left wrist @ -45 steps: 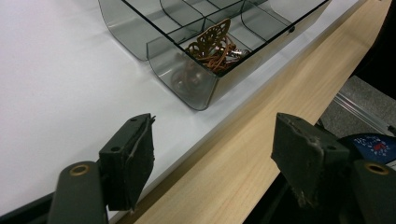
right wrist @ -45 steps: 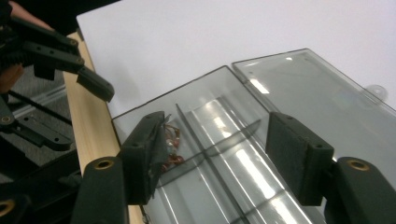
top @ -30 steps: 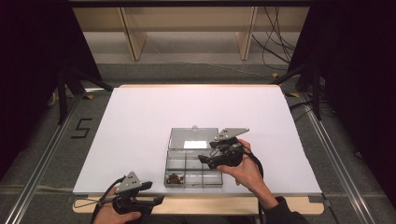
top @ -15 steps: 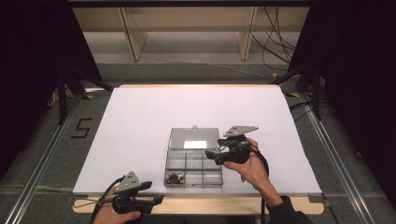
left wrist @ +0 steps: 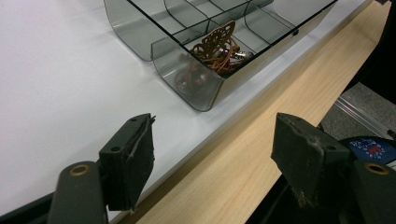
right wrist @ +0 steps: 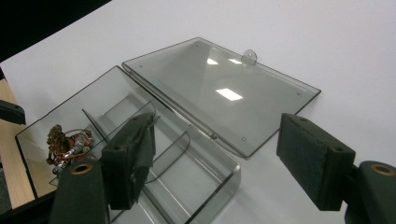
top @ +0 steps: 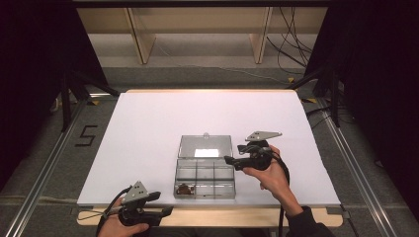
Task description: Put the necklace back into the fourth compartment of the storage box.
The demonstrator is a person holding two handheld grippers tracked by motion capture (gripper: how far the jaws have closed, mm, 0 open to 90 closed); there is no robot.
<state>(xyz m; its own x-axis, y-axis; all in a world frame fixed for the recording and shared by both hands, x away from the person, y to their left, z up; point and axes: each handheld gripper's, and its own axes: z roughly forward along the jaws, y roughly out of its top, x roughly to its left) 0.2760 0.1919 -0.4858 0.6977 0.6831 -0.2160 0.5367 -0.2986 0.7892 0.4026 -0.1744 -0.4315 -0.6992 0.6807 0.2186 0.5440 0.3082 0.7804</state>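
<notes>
From the high view, the right gripper (top: 228,160) has drawn back from over the box (top: 205,177) to just beside its right edge at frame centre, while the left gripper (top: 165,211) has stayed at the lower left. The left gripper view has those jaws spread and empty, jewellery (left wrist: 217,45) lying in the nearest compartment, upper centre. The right gripper view also has its jaws released, the lid (right wrist: 219,92) flat open, the other compartments bare – opening looks done, with any filling or emptying still to come

One clear compartment box (top: 205,177) with one lid (top: 205,146), one trinket (top: 185,188), two grippers.
</notes>
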